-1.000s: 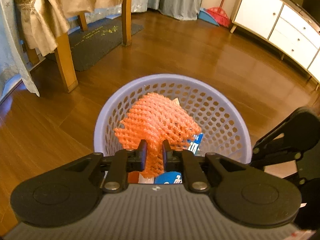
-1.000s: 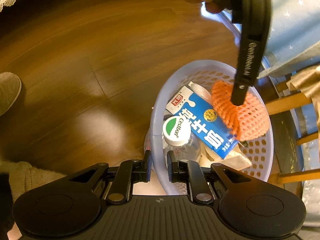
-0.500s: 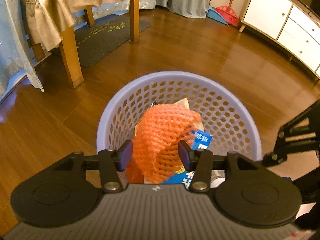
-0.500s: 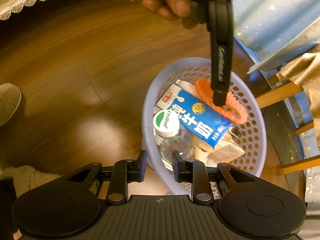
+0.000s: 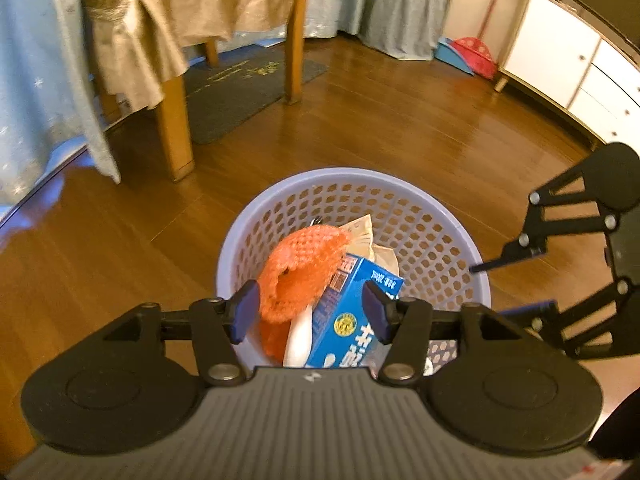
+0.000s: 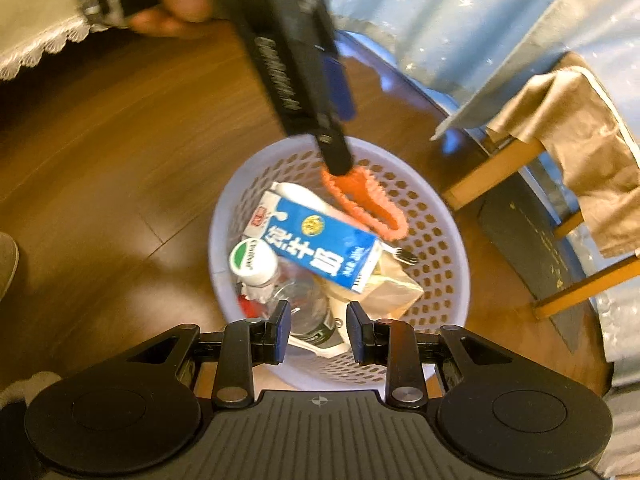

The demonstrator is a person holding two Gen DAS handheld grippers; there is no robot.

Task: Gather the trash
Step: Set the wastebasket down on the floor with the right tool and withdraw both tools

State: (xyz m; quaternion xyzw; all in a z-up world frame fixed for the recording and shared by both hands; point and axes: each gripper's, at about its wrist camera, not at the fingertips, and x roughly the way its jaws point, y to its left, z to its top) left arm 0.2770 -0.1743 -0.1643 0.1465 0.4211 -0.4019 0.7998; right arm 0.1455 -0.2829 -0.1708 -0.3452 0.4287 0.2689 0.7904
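A lavender perforated basket [image 5: 432,240] stands on the wood floor. Inside lie an orange foam net [image 5: 304,272], a blue milk carton [image 5: 352,320], a clear bottle with a green-and-white cap [image 6: 252,260], a tan paper bag [image 6: 392,288] and a small fork [image 6: 404,256]. My left gripper [image 5: 311,312] hangs open over the near rim, with the net and carton below it and untouched. In the right wrist view a hand [image 6: 176,0] holds it, and its tip [image 6: 338,160] is just above the net [image 6: 368,204]. My right gripper [image 6: 319,332] is open and empty over the basket's other side.
A wooden table [image 5: 172,136] draped in gold cloth stands to the left, with a dark mat [image 5: 240,84] under it. White cabinets [image 5: 560,60] line the right wall, and a red dustpan [image 5: 472,52] sits at the back. A grey slipper [image 6: 6,264] is on the floor.
My left gripper opened and let go of the orange net, which dropped into the basket, then lifted away. The right gripper's jaws widened.
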